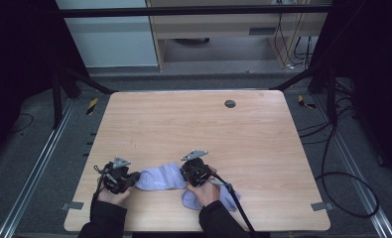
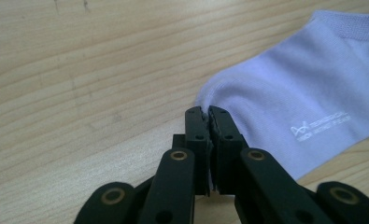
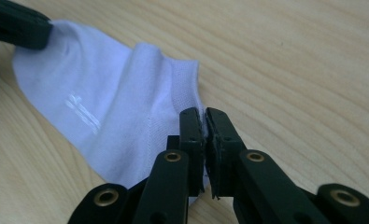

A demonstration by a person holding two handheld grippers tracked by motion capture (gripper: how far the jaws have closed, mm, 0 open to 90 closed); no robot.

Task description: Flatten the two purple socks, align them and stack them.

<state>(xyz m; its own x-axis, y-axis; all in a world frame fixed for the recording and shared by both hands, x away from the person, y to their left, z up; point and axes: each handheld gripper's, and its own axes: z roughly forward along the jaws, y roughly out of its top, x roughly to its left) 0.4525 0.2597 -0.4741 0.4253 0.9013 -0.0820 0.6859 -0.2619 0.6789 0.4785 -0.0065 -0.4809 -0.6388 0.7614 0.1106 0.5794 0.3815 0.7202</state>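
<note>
At the near edge of the wooden table (image 1: 198, 124), I hold a pale lilac sock (image 1: 159, 177) stretched between my two tongs. My left gripper (image 1: 132, 179) has its jaws closed on the sock's rounded end: in the left gripper view (image 2: 209, 113) the two black pads meet with the edge of the fabric pinched between them, and the sock (image 2: 303, 107) spreads away to the right of the jaws, a small white logo (image 2: 320, 126) printed on its side. My right gripper (image 1: 186, 174) is clamped on the opposite end, at the ribbed opening; in the right gripper view (image 3: 203, 114) the pads press together on the cuff's hem, and the sock (image 3: 107, 116) runs off up and to the left of the jaws, toward the dark tip of my other gripper (image 3: 18, 29) at the far corner. From above, the sock lies flat on the wood directly between the two tongs, touching both. A second sock (image 1: 228, 197) of the same colour lies just beside and partly beneath my right hand (image 1: 203, 193), on its outer side. My left hand (image 1: 111, 194) rests on the table behind its gripper. A dark round cap (image 1: 229, 103) sits well apart, far ahead of both tongs.
</note>
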